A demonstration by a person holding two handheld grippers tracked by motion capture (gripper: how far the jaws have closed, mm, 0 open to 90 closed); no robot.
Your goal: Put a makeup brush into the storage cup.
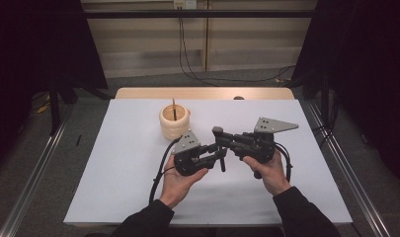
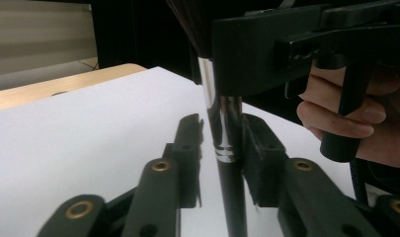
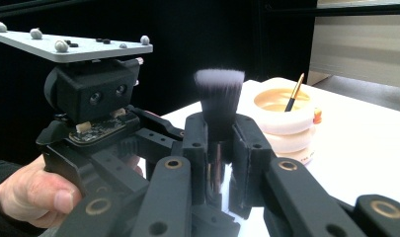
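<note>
The makeup brush [image 3: 219, 96] is held upright between the two grippers, above the near middle of the white table [image 1: 128, 182]. The right gripper [image 3: 218, 148] is clamped on the upper part of the brush, just below the dark flat-topped bristles. The left gripper [image 2: 222, 148] sits lower on the same brush; its jaws bracket the chrome ferrule and black handle, with the right-hand pad against the handle and the left-hand pad just beside it. Whether both pads press on the handle cannot be determined.

In the high view the grippers meet nose to nose, the left gripper [image 1: 215, 155] on the left. A cream ribbed holder [image 1: 174, 123] stands on the far left part of the table, well apart from the grippers, with a thin brush [image 3: 295, 92] leaning inside it.
</note>
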